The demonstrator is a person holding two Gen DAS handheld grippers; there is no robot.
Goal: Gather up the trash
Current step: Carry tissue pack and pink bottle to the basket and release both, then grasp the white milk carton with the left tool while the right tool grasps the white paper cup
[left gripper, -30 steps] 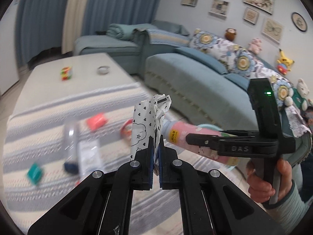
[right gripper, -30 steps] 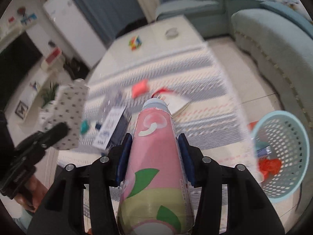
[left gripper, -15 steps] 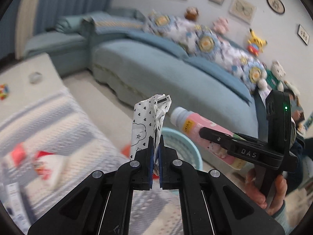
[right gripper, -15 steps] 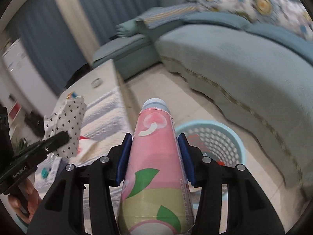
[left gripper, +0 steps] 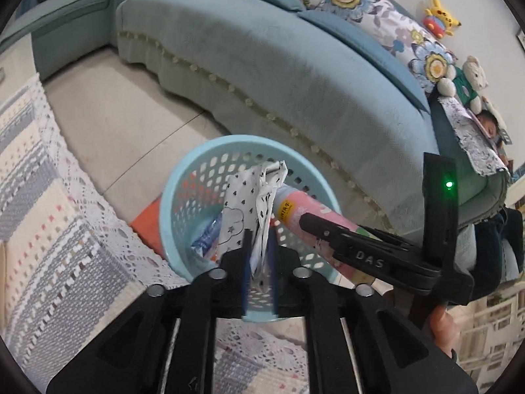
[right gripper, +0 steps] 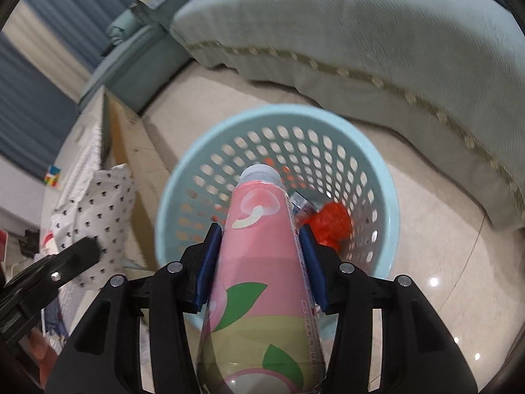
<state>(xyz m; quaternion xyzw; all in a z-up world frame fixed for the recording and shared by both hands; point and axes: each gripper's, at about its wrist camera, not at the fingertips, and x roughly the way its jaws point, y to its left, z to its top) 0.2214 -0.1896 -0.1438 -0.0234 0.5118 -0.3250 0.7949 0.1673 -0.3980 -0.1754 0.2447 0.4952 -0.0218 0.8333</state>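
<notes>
Left wrist view first: the left gripper [left gripper: 259, 262] is clamped on a crumpled white wrapper [left gripper: 252, 197] printed with small black hearts, the blue pads pinching its lower end. A second ago this camera faced the striped rug with litter scattered on it; half a second ago the sofa and only a sliver of basket showed. Now the light-blue perforated basket [left gripper: 183, 177] sits right under the wrapper, on the tile floor between the rug [left gripper: 49, 197] and the teal sofa [left gripper: 262, 65]. A blue-and-white packet [left gripper: 206, 239] already lies inside. The right gripper [left gripper: 315, 226] reaches in from the right, holding the pink bottle [left gripper: 308, 210] with its cap end over the basket's mouth, just beside the wrapper.

Right wrist view: the right gripper [right gripper: 259, 246] is closed around the pink bottle [right gripper: 259, 246], a blue pad on each side of its body, cap pointing forward and down. The basket [right gripper: 387, 203], off to the side a second ago, now fills the middle of the frame with the cap over its opening. A red crumpled piece [right gripper: 331, 220] lies at the bottom. The wrapper [right gripper: 95, 216] hangs at the left, seemingly nearer the basket's edge from this angle.

Both pieces have been carried from the rug to the bin, so I judge the carry finished and the release next: opening each gripper should drop its load in, though the wrapper may want a nudge inward first.
</notes>
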